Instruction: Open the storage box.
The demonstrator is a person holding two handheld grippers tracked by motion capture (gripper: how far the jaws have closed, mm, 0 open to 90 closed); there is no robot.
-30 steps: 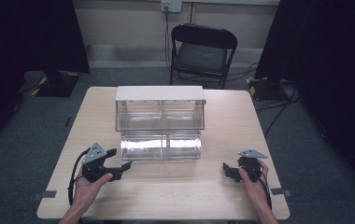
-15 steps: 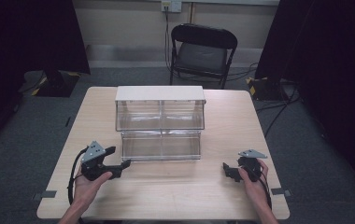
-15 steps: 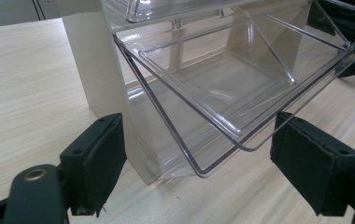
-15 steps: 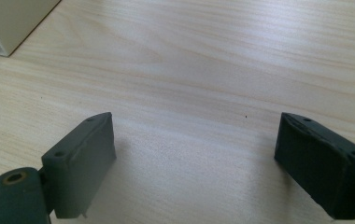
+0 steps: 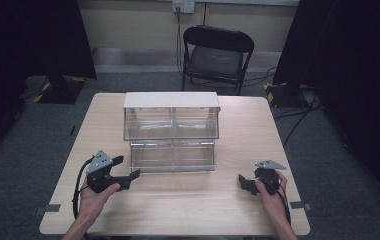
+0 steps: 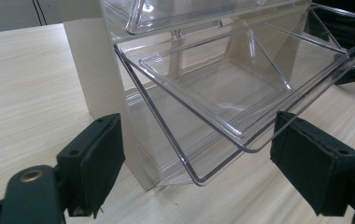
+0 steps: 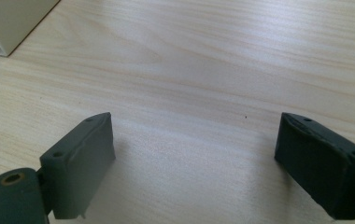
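A clear two-tier bin cabinet with a white top (image 5: 171,100) stands at the middle of the wooden table (image 5: 178,210). Its lower clear bin (image 5: 172,156) is tilted open toward me and looks empty. My left gripper (image 5: 126,168) is open just left of that bin's front corner. In the left gripper view the tilted bin (image 6: 222,88) hangs just beyond the open left gripper (image 6: 196,140), clear of both pads. My right gripper (image 5: 243,184) rests open near the table's right front, away from the cabinet. In the right gripper view the open right gripper (image 7: 194,135) has bare tabletop between its jaws.
A black folding chair (image 5: 217,55) stands behind the table's far edge. Cables lie on the floor at the back right. The cabinet's white side wall (image 6: 96,70) stands close to the left jaw.
The lower bin's front edge has drawn in slightly toward the cabinet. Both hands and grippers stay about where they were.
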